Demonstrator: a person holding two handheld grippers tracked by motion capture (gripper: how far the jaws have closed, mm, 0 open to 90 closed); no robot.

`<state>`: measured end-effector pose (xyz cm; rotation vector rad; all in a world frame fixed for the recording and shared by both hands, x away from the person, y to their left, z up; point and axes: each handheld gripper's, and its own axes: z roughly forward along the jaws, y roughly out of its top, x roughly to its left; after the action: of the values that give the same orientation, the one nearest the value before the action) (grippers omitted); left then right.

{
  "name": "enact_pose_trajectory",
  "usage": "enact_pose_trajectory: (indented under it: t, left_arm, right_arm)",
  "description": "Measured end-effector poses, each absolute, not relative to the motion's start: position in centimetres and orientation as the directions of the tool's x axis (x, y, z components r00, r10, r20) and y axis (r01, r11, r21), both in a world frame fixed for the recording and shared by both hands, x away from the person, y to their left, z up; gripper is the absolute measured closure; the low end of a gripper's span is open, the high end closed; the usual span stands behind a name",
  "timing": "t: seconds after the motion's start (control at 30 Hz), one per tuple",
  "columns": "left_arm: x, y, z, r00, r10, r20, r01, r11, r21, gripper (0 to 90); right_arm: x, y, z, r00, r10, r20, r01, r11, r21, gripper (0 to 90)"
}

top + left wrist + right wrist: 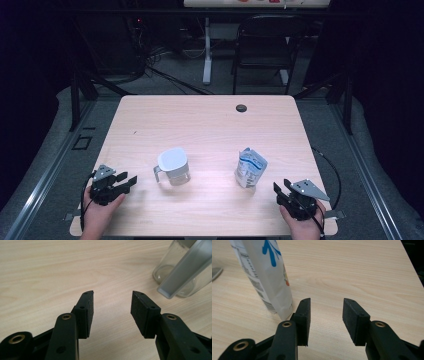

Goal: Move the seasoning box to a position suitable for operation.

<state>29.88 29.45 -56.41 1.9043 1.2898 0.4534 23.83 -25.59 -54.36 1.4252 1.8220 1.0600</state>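
A clear glass jug (172,166) with a pale lid and a handle stands left of the table's middle. A white and blue pouch (250,167) stands upright to its right. My left gripper (129,181) rests near the front left, open, with bare wood between its jaws (112,308); the jug (182,267) lies ahead and to the right of it. At the front right, my right gripper (280,189) is open and holds nothing (326,312). The pouch (265,275) stands just left of its left fingertip.
The wooden table (210,120) has a round black cable hole (241,108) near its far edge. A black chair (265,45) and a white desk leg (207,50) stand on the floor beyond it.
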Motion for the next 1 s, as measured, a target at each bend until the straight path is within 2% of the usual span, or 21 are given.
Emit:
enact_pose_trajectory:
  t: [0.33,0.8,1.0]
  left_arm:
    - [30.0,28.8,-56.8,0.445,0.888,-0.112,0.615,-0.212,0.760,52.8]
    - [29.1,27.8,-56.0,0.503,0.854,-0.129,0.557,-0.206,0.805,51.9]
    - [29.1,27.2,-56.1,0.510,0.851,-0.128,0.564,-0.218,0.797,50.3]
  right_arm:
    - [24.7,-25.3,-55.3,-0.299,0.954,-0.008,0.496,0.163,0.853,57.5]
    - [24.6,-25.3,-55.3,-0.289,0.957,-0.033,0.489,0.177,0.854,56.0]
    - [24.9,-25.3,-55.6,-0.291,0.956,-0.027,0.501,0.176,0.848,56.1]
